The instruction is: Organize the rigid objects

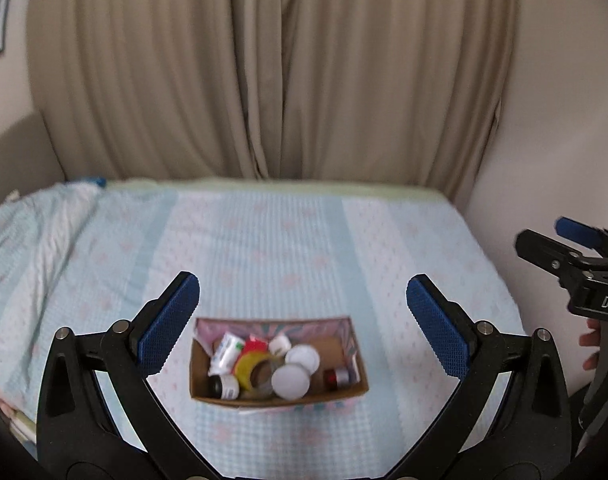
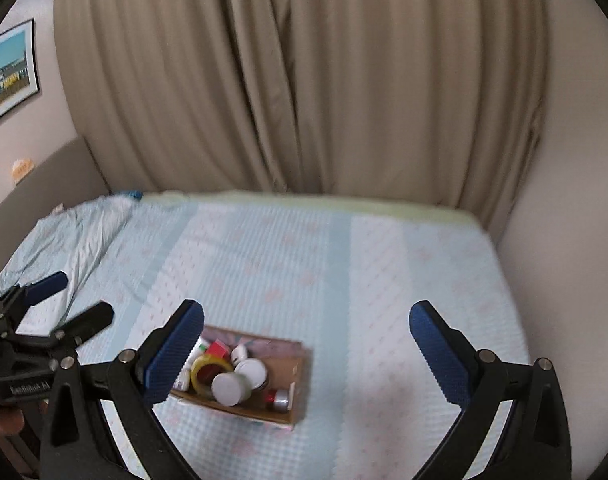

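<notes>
A small cardboard box (image 1: 358, 376) (image 2: 299, 364) sits on the bed, holding several small rigid items: white-lidded jars (image 1: 291, 381) (image 2: 228, 389), a yellow tape roll (image 1: 252, 365) (image 2: 208, 367), a red piece (image 1: 254, 345), a white tube (image 1: 226, 353) and a small red bottle (image 1: 336, 377) (image 2: 277, 399). My left gripper (image 1: 301, 312) hangs open above the box, nothing between its blue pads. My right gripper (image 2: 306, 340) is also open and empty, above and just right of the box. Each gripper shows at the edge of the other's view, the right gripper (image 1: 576, 240) and the left gripper (image 2: 59, 300).
The bed (image 1: 287, 240) carries a pale blue patterned sheet, with a rumpled pillow (image 1: 31, 232) at the left. Beige curtains (image 1: 287, 72) hang behind the bed and a wall (image 2: 564, 260) closes its right side. A framed picture (image 2: 7, 72) hangs at left. A hand (image 1: 592, 344) holds the right gripper.
</notes>
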Available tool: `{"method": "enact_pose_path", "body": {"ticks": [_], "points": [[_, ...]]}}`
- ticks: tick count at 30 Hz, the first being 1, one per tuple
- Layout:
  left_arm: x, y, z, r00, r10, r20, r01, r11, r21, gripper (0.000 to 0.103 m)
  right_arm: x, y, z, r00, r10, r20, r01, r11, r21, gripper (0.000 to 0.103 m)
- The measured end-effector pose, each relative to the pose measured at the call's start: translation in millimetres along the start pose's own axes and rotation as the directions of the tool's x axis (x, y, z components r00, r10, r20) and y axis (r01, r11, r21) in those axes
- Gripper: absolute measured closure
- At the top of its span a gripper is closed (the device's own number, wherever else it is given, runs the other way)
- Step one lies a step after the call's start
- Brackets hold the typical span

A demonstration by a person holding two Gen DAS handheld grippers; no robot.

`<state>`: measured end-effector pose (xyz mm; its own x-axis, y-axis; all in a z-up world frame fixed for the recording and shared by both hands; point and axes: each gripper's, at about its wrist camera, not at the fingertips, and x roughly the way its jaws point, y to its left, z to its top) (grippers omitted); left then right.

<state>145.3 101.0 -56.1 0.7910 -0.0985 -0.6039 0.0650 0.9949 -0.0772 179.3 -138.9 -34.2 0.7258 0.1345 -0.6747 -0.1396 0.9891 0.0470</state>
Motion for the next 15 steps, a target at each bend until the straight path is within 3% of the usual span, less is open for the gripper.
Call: {"method": "enact_pose_path", "body": {"ticks": [8,15], "points": [[-55.3,-25.0,-7.6,0.996,0.013,0.085,-0.012,1.0,-0.014,0.0,-69.7,-13.6,-10.8,0.992,-0.063,0.106,0.06,0.998,0.03,0.0],[-77.0,-36.6,-11.5,0.995,-0.008,0.103,0.008,1.0,0.005,0.0,-90.0,-18.8,-24.6,0.988,-0.081,0.129,0.074,0.996,0.056,0.001]]}}
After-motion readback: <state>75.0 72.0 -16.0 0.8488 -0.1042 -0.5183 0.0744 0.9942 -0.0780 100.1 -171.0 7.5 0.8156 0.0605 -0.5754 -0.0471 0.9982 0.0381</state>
